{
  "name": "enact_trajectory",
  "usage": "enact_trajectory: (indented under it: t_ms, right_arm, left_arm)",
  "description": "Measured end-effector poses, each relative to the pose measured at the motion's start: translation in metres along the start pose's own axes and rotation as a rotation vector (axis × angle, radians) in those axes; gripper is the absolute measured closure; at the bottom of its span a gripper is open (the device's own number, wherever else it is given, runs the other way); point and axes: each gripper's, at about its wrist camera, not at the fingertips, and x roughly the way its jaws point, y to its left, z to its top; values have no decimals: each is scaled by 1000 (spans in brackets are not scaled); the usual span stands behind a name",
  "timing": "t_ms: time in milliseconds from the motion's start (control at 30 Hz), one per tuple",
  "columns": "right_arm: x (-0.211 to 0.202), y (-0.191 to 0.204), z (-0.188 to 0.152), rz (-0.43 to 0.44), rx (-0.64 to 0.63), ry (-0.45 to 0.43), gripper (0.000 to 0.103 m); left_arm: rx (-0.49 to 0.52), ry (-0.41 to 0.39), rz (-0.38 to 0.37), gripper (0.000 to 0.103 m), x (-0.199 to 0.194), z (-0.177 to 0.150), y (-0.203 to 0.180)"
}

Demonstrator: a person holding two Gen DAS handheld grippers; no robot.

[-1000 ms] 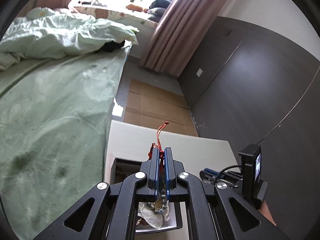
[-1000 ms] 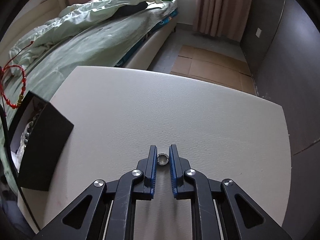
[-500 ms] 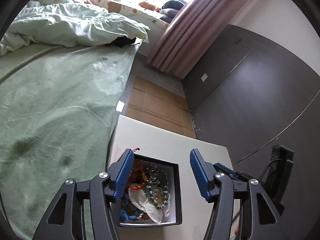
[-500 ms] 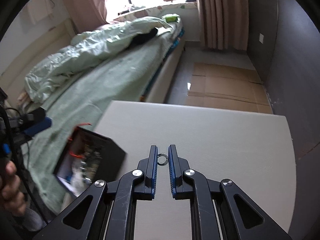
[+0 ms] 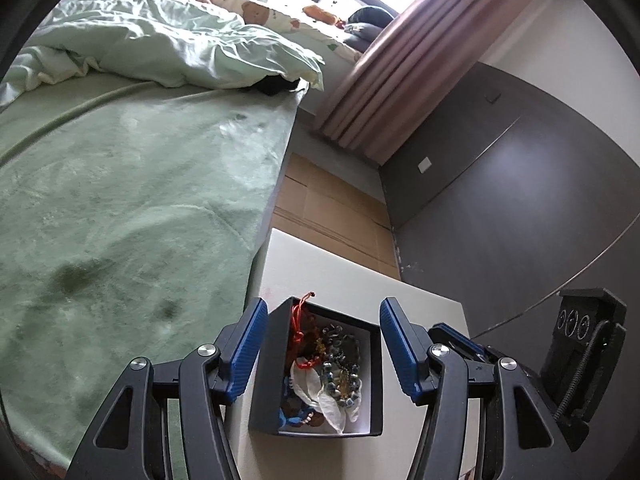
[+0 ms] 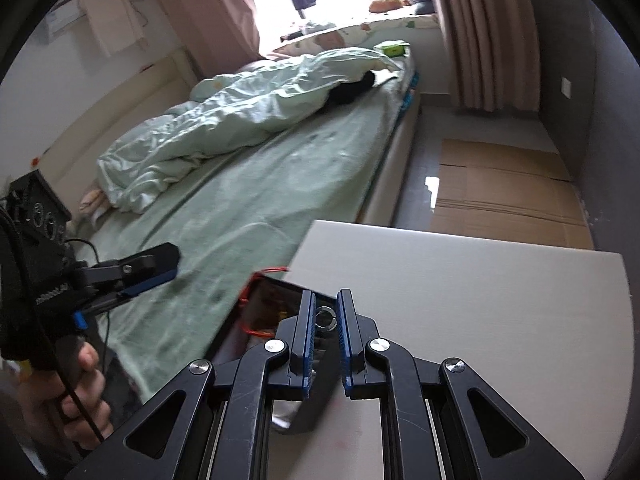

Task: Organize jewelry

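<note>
A black jewelry box (image 5: 267, 364) with a white lining stands on the white table (image 5: 400, 312) near its left edge. Inside lie a red cord bracelet (image 5: 298, 320), beaded bracelets (image 5: 340, 364) and other pieces. My left gripper (image 5: 322, 308) hangs open above the box with nothing between its fingers. In the right wrist view my right gripper (image 6: 326, 300) is shut on a small silver ring (image 6: 326, 318), raised over the near corner of the box (image 6: 272, 304). The left gripper (image 6: 148, 268) and the hand (image 6: 80, 392) holding it show at the left.
A bed (image 5: 120, 220) with green bedding runs along the table's left side. Flattened cardboard (image 6: 500, 200) lies on the floor beyond the table. A dark wall (image 5: 500, 200) stands to the right. Bare tabletop (image 6: 480, 320) stretches right of the box.
My left gripper opened and the red cord bracelet dropped into the box. My right gripper rose off the table with the ring and swung left over the box.
</note>
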Motion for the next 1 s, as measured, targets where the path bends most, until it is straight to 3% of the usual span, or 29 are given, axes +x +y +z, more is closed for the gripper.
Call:
enact_trajectory:
  t_ms: [233,300,333,367,500,700,767,900,967,1000]
  right_arm:
    - [7,20,1,60,-16,14,90]
    - [8,22,2,73,-10,34,68]
    - [5,23,1,60,-6,19,45]
    - [2,23,1,49,-3,2,36]
    - [-12,8,-6,60,73,-29,36]
    - [-35,-16,-20,20,194,-60,33]
    - [-47,-21,-24,-11,224,-80,22]
    - [-72,-28,-33,-45,290,-127,19]
    - [-83,-28,-38,-63,324,-145,4]
    - [-88,-25,-42,-71,330,-153,2]
  left_arm:
    - [-7,15,6,43,-5,-6,1]
    - [-12,18,8,43,-7,-7,1]
    - [-15,17,10,43,-9,-7,1]
    - [-17,16,11,43,-11,-7,1]
    - [-26,16,15,38,-17,-8,-1]
    - [-20,23,-4,19,-28,-16,-16]
    - [5,25,-3,14,-33,-20,-25]
    - [49,28,7,8,-40,-28,-42]
    - [79,38,15,7,-43,-32,-52]
    - [97,40,17,6,-45,-35,-58]
